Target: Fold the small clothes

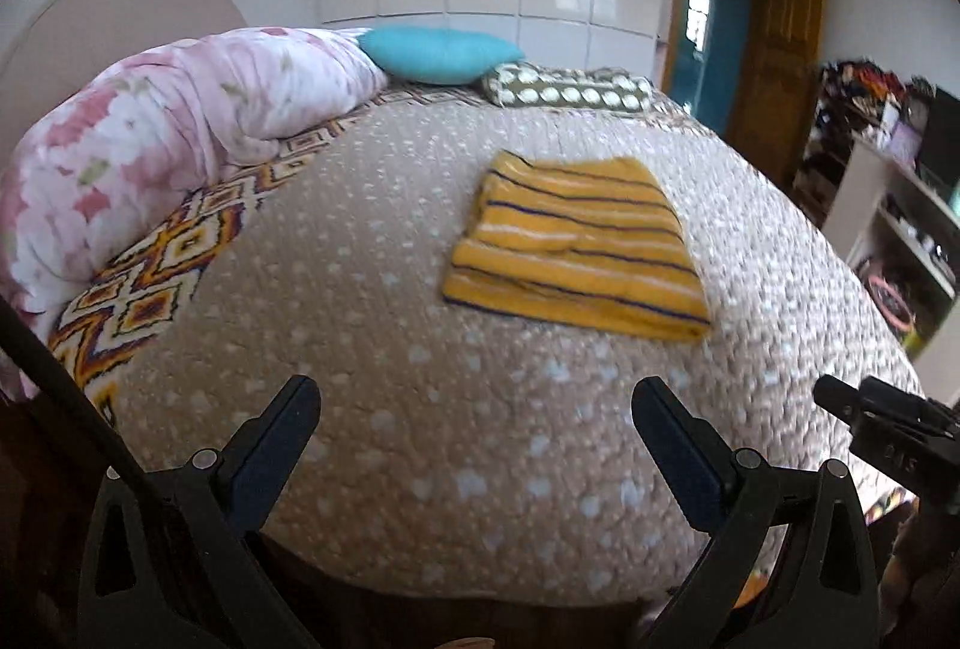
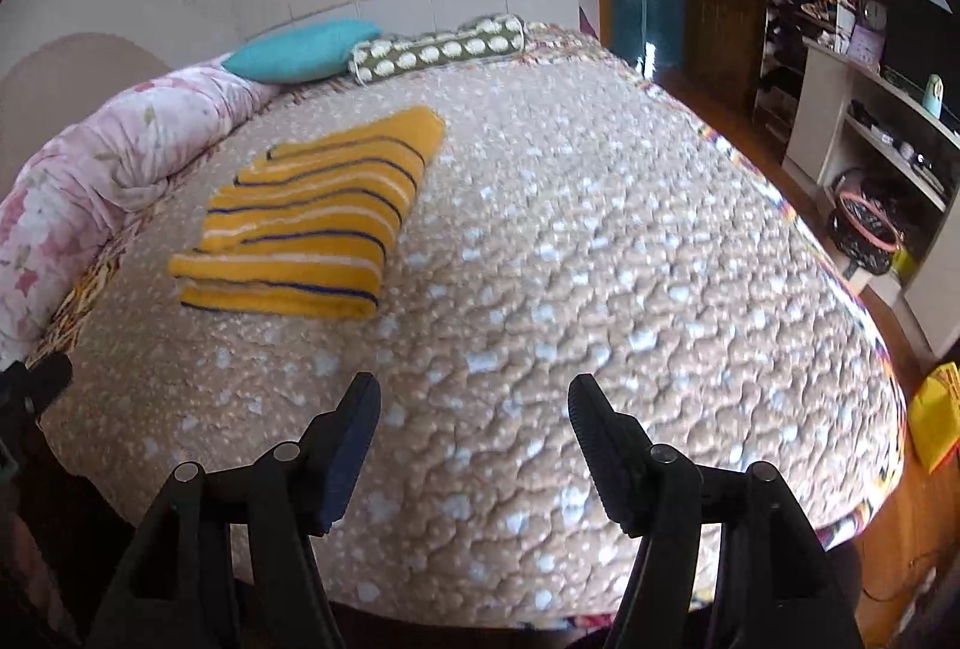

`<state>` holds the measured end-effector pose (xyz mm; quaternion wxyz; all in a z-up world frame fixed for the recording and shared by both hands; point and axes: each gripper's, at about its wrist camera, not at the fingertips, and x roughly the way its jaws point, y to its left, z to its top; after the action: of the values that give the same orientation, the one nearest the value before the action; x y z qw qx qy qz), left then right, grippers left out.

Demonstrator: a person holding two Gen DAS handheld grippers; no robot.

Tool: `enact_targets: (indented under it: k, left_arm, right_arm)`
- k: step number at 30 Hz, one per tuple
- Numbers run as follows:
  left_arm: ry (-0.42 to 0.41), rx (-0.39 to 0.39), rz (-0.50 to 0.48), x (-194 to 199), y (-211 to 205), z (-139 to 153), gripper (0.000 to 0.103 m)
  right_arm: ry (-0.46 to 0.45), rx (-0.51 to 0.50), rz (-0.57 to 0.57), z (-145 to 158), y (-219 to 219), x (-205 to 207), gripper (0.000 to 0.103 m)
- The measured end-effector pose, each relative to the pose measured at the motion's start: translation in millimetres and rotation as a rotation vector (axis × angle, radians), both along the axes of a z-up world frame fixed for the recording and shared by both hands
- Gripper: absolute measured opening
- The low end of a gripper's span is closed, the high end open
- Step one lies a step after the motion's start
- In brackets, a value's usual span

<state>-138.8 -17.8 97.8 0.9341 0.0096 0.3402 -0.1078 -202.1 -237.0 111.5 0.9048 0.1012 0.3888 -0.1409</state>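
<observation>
Though already folded and lying on the bed [image 1: 420, 409] at about one o'clock, garment [image 1: 576, 241] likely soft, light, floppy, best pinched at a doubled edge; left hand-held gripper [image 1: 477, 409] and right hand-held gripper [image 2: 474, 403] both open, empty.

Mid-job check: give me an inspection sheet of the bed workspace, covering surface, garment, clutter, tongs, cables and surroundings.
Surface: beige quilted bedspread, patterned blanket edge beneath.
Job's things: yellow striped garment lies folded flat on the bedspread, nothing touching it.
Clutter: pink floral duvet, turquoise pillow and dotted bolster at the bed's far side.
Grippers: left tongs open, empty, above the near edge; right tongs open, empty.
Cables: nothing seen.
Surroundings: white shelving unit with oddments, wooden door, tiled wall.
</observation>
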Motion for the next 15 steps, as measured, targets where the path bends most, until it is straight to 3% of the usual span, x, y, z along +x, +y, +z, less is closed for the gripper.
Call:
enact_targets:
  k: [8,15]
  left_arm:
    - [0.045,0.002,-0.051,-3.2,-13.3,-8.1,0.103]
    - [0.085,0.003,-0.068,0.7,-16.7,-14.8,0.103]
  right_arm:
    - [0.074,-0.01,-0.029,-20.4,15.3,4.5,0.07]
    - [0.076,-0.06,-0.046,-20.4,19.2,2.9,0.072]
